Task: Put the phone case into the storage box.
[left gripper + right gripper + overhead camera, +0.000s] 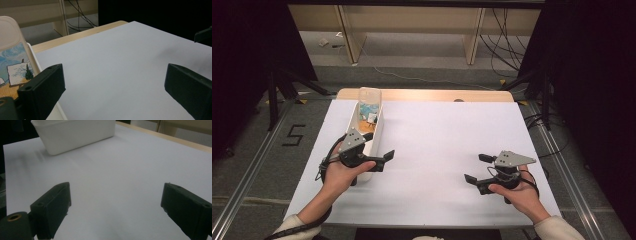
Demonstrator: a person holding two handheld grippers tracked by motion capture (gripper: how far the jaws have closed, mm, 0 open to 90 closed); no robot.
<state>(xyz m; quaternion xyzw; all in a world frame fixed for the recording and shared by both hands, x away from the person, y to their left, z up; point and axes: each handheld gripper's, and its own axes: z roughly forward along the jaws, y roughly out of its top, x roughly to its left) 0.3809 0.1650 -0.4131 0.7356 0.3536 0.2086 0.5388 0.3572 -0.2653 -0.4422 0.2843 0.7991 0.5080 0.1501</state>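
Beside the white bin, the left gripper and right gripper hold fingers wide apart, empty.

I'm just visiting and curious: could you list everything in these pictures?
bin: one, white, long, left part of the table, beside the left gripper
picture card: one, blue and yellow painting print, standing inside the bin
sheet: one, white, covering the table
table: one, light wood, edge showing at the far side
left gripper: one, black, fingers apart, nothing between them
right gripper: one, black, fingers apart, over bare sheet
hands: two, holding the grippers
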